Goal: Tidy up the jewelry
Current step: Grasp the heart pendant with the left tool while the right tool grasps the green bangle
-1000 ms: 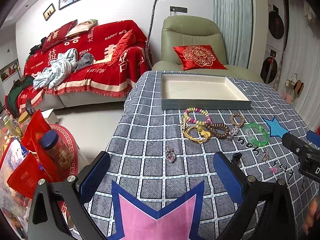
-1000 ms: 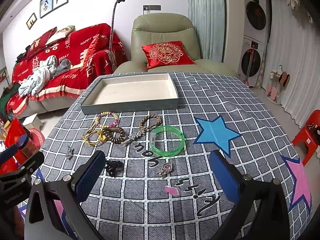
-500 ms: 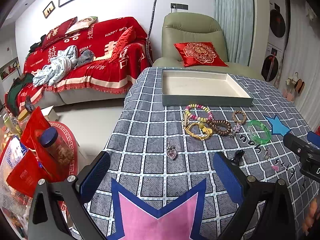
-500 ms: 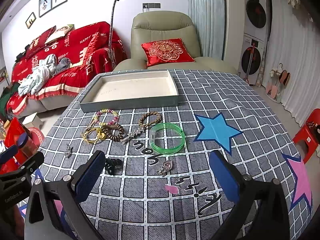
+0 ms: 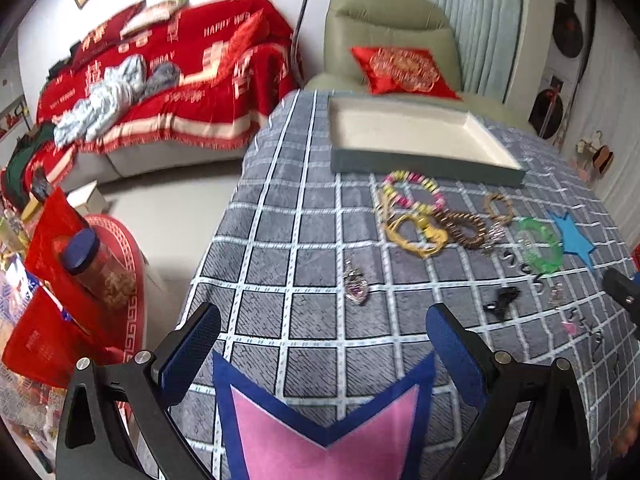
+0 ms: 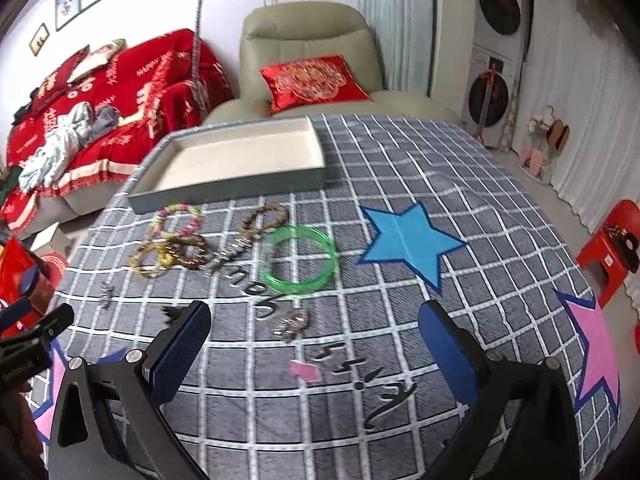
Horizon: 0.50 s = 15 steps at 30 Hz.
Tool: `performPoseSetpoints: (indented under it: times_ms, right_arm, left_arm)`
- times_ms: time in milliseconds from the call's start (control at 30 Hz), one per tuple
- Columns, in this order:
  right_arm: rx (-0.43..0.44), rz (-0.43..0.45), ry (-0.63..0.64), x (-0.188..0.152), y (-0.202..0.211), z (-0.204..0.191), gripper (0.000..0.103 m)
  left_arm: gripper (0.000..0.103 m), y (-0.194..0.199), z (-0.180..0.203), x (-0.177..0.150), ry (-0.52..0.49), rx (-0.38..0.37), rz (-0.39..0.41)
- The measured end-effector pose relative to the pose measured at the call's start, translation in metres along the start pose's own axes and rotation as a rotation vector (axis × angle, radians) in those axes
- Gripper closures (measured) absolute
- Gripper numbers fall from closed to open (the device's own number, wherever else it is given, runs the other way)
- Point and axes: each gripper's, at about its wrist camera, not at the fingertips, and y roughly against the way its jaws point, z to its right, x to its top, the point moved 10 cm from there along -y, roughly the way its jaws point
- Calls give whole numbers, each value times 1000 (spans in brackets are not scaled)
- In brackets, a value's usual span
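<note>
A grey tray (image 5: 420,160) with a cream floor sits empty at the table's far side; it also shows in the right wrist view (image 6: 224,196). In front of it lie a pink-yellow bead bracelet (image 5: 412,188), a gold chain (image 5: 416,236), a brown bead bracelet (image 5: 464,228), a green bangle (image 6: 298,260), a heart pendant (image 5: 356,284), a black clip (image 5: 502,300) and a silver pendant (image 6: 292,322). My left gripper (image 5: 320,352) is open and empty above the table's near edge. My right gripper (image 6: 312,348) is open and empty, near the silver pendant.
The table wears a grey checked cloth (image 6: 460,184) with blue and pink stars. A red sofa (image 5: 160,80) and green armchair (image 5: 392,32) stand behind. Red bags and a jar (image 5: 92,268) sit on the floor at left. A red stool (image 6: 612,248) is at right.
Both grippers have moved forward and lower toward the jewelry, still open. The views are slightly blurred from motion. Nothing on the table has moved.
</note>
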Motion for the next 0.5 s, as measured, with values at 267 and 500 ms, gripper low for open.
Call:
performPoseSetpoints:
  times_ms: [267,500]
  right_arm:
    - [-15,-119,-36,15,-43,18,0]
    - [-34,-246,-63,17,-93,24,6]
  left_arm:
    - [0,-38,3,13,-26,-43,-72]
    - [9,-62,10,5,-9,-92,-161]
